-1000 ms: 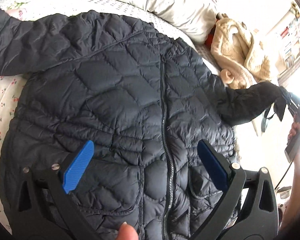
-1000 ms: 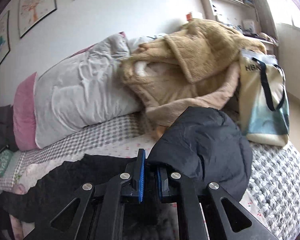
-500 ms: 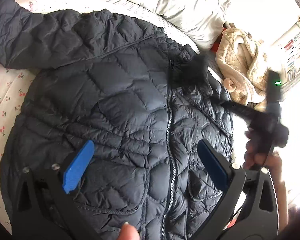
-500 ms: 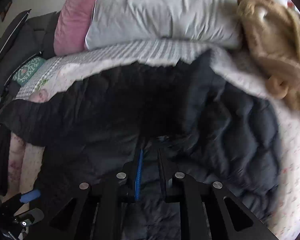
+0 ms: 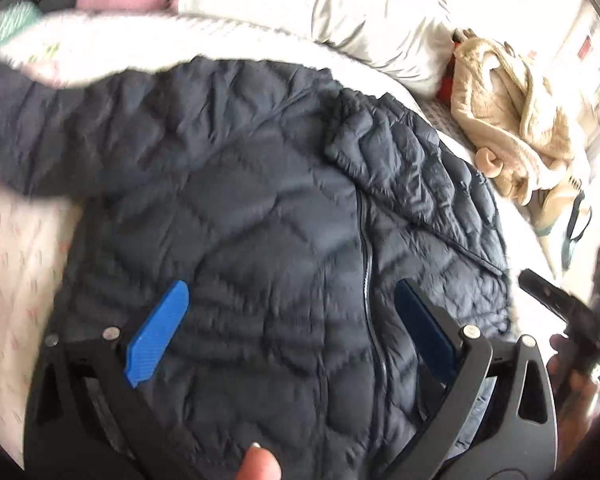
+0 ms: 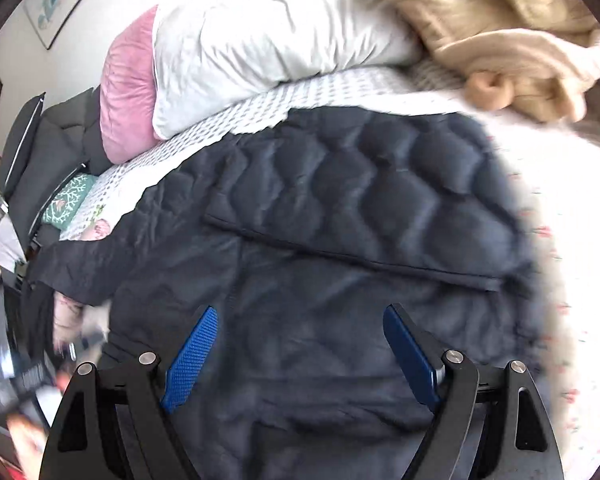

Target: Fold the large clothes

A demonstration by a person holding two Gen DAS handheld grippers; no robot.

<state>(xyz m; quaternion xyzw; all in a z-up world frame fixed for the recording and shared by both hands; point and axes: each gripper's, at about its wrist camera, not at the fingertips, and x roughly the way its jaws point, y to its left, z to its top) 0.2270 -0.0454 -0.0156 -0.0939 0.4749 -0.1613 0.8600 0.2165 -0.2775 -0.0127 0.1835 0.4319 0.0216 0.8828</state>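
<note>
A dark navy quilted puffer jacket (image 5: 260, 208) lies front up on the bed, zipper closed. Its right sleeve (image 5: 412, 176) is folded across the chest; it also shows in the right wrist view (image 6: 364, 200). The left sleeve (image 5: 60, 128) stretches out to the left. My left gripper (image 5: 292, 312) is open and empty above the jacket's lower front. My right gripper (image 6: 300, 336) is open and empty above the jacket's body (image 6: 300, 320). The right gripper also appears blurred at the right edge of the left wrist view (image 5: 568, 312).
A white pillow (image 6: 260, 32) and a pink pillow (image 6: 128, 92) lie at the head of the bed. A tan fleece garment (image 6: 500, 28) is heaped at the far right. The floral bedsheet (image 5: 16, 280) shows on both sides of the jacket.
My right gripper carried the right sleeve across the jacket's chest, let it go and opened. It then drew back. The left gripper stayed open over the hem.
</note>
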